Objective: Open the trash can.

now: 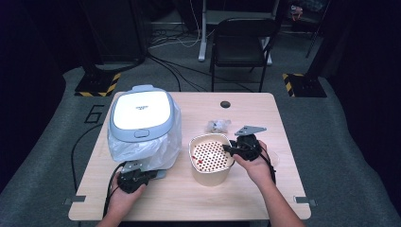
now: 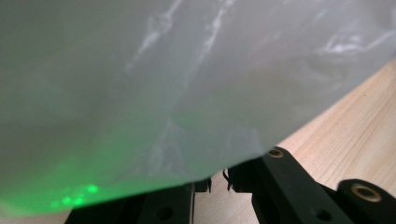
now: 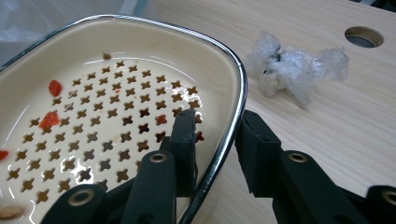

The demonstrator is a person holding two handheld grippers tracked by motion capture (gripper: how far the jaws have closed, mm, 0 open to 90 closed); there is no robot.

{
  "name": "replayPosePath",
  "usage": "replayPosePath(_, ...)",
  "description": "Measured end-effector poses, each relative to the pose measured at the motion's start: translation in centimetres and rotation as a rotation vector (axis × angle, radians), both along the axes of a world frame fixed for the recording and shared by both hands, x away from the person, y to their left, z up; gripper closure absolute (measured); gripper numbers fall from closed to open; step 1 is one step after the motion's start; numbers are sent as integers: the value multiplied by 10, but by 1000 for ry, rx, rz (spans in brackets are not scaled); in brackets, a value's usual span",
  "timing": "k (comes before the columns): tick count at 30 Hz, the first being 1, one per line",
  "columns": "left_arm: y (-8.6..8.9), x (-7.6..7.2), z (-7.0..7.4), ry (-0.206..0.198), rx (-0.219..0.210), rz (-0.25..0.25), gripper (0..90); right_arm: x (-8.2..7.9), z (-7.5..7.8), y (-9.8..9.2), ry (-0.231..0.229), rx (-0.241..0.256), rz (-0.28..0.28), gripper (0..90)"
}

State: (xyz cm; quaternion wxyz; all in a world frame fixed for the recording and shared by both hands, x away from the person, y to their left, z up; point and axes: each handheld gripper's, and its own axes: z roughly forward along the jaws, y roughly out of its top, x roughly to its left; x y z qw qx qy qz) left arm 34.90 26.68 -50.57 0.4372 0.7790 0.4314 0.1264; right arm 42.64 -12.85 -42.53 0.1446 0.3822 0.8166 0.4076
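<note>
Basket (image 1: 210, 158), cream, perforated floor with food scraps, sits centre-right on counter (image 1: 189, 203). Right gripper (image 3: 215, 140) straddles its right rim: one jaw inside, one outside, spread, not yet pinching, apparently set for lifting by wall. Left gripper (image 1: 135, 178) at near edge of plastic bag (image 1: 142, 151) draped round fryer (image 1: 140, 113), likely to grip film; jaws' state cannot be told. Crumpled wrap (image 3: 294, 67) lies beyond basket.

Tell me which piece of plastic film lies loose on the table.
The small crumpled wad beside the cream basket, near the table hole. The big bag is draped round the grey-lidded bin instead.
</note>
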Motion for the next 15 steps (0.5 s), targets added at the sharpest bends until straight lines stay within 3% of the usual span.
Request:
replayPosePath(8,-1,0,0,-3,18,0,836,-10,0,15,2,-6,45,700)
replayPosePath(15,0,0,-2,6,-9,10,838,-28,-2,28,1,13,96,699)
